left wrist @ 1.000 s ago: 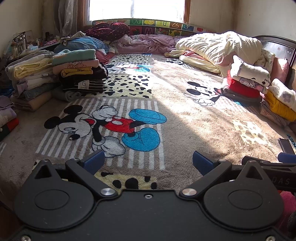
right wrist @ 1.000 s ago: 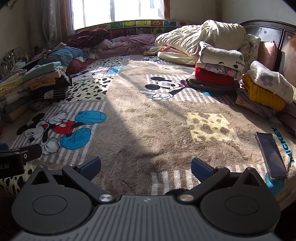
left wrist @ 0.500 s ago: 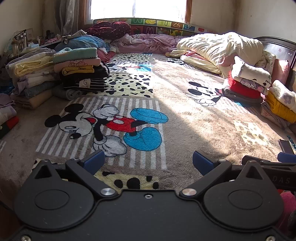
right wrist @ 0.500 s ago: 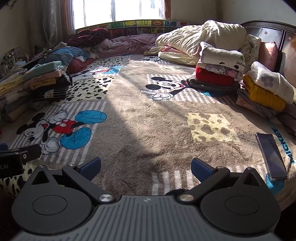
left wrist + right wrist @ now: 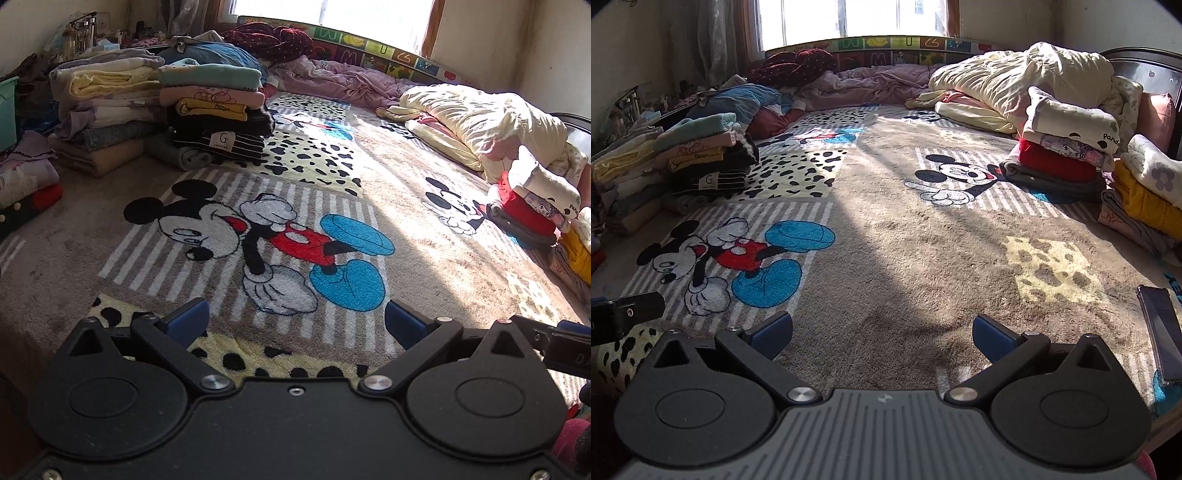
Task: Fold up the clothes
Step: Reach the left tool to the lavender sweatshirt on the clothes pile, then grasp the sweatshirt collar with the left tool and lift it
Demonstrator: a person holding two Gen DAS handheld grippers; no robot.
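Observation:
My left gripper [image 5: 295, 321] is open and empty, low over the Mickey Mouse blanket [image 5: 424, 258] near the bed's front edge. My right gripper [image 5: 882, 336] is open and empty too, beside it on the right. Stacks of folded clothes [image 5: 207, 110] stand at the far left; they also show in the right wrist view [image 5: 701, 158]. More folded stacks [image 5: 1067, 155] sit at the right by the headboard. No loose garment lies between the fingers of either gripper.
A phone [image 5: 1161, 328] lies on the blanket at the front right. A rumpled cream quilt [image 5: 1023, 81] and a pink sheet [image 5: 871, 85] are heaped at the back under the window. A teal bin [image 5: 7, 107] stands at the far left.
My left gripper has swung left and moved closer to the left clothes stacks. The right gripper has barely moved. Both stay open.

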